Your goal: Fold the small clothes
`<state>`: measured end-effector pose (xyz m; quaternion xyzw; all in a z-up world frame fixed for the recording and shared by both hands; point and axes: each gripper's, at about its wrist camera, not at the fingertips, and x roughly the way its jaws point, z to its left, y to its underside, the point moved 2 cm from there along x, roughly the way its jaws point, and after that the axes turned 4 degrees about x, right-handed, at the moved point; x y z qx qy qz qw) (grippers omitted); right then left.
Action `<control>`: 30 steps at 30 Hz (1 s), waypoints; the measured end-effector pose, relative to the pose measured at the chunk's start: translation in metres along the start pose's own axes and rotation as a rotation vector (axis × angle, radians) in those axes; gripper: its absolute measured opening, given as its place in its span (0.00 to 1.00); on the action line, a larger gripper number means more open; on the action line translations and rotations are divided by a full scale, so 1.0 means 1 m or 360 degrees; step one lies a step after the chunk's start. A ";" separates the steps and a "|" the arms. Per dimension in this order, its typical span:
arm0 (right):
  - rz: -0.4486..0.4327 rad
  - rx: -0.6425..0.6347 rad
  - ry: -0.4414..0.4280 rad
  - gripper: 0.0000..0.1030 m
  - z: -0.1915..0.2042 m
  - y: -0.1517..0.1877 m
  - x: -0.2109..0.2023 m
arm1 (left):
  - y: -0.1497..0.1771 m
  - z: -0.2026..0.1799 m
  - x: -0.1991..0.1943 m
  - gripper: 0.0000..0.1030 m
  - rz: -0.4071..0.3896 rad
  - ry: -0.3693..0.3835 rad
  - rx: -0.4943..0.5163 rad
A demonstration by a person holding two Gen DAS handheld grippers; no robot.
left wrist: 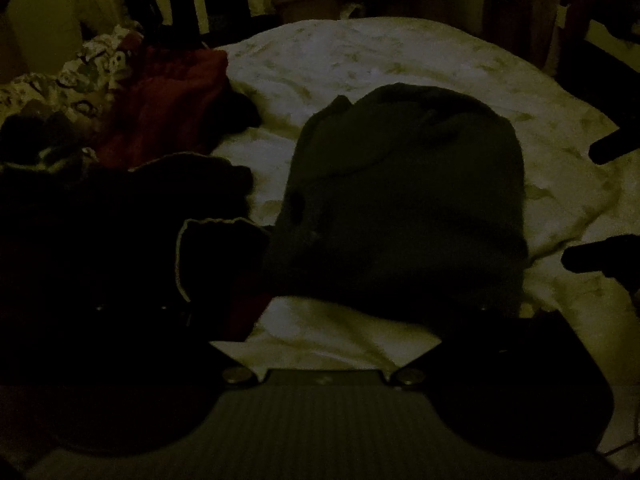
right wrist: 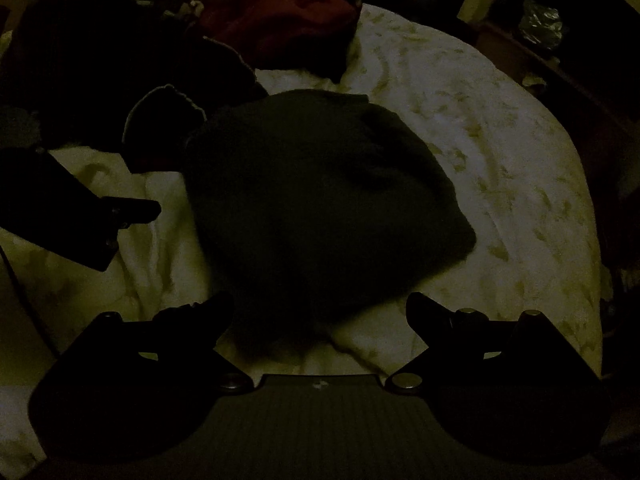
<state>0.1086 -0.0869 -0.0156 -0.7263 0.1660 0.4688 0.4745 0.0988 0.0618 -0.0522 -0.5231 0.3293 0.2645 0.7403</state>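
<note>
Left wrist view. Lighting is very poor. A dark folded garment (left wrist: 400, 200) lies at the centre of a pale patterned bedsheet (left wrist: 360, 60), flat, with its near edge close to the left gripper (left wrist: 324, 320). The jaws of this gripper stand wide apart with bare sheet between them and grip nothing; the left finger is lost against dark fabric, so its tip cannot be made out. At 9 o'clock a heap of dark clothes (left wrist: 120, 220) lies just beside the garment, one piece showing a light trimmed edge. At 10 o'clock lie a red cloth (left wrist: 168, 108) and a flower-print fabric (left wrist: 92, 64). At 3 o'clock the two fingers of the right gripper (left wrist: 588, 204) enter from the frame edge, spread apart, clear of the garment. Bare sheet shows from 12 to 3 o'clock. No container and no legible writing can be seen.

Right wrist view. The same garment (right wrist: 320, 200) fills the centre, its near edge reaching down between the spread fingers of the right gripper (right wrist: 320, 312), which hold nothing. At 9 o'clock one finger of the left gripper (right wrist: 132, 208) points toward the garment, just short of its edge. The dark clothes (right wrist: 152, 80) sit at 10 o'clock, touching the garment; the red cloth (right wrist: 280, 20) lies at 12 o'clock. Bare sheet (right wrist: 500, 160) runs from 1 to 4 o'clock up to the bed's far edge. No writing is readable.
</note>
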 end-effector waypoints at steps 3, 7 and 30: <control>0.0005 -0.0023 0.0023 1.00 0.002 -0.003 0.001 | -0.001 0.001 0.003 1.00 0.0012 0.0034 -0.0037; 0.0011 -0.0048 0.0036 1.00 0.004 -0.004 0.001 | -0.001 0.001 0.005 1.00 0.0021 -0.0016 -0.0037; -0.0002 -0.0053 0.0071 1.00 0.006 -0.004 0.003 | -0.002 -0.001 0.009 1.00 0.0014 0.0045 -0.0094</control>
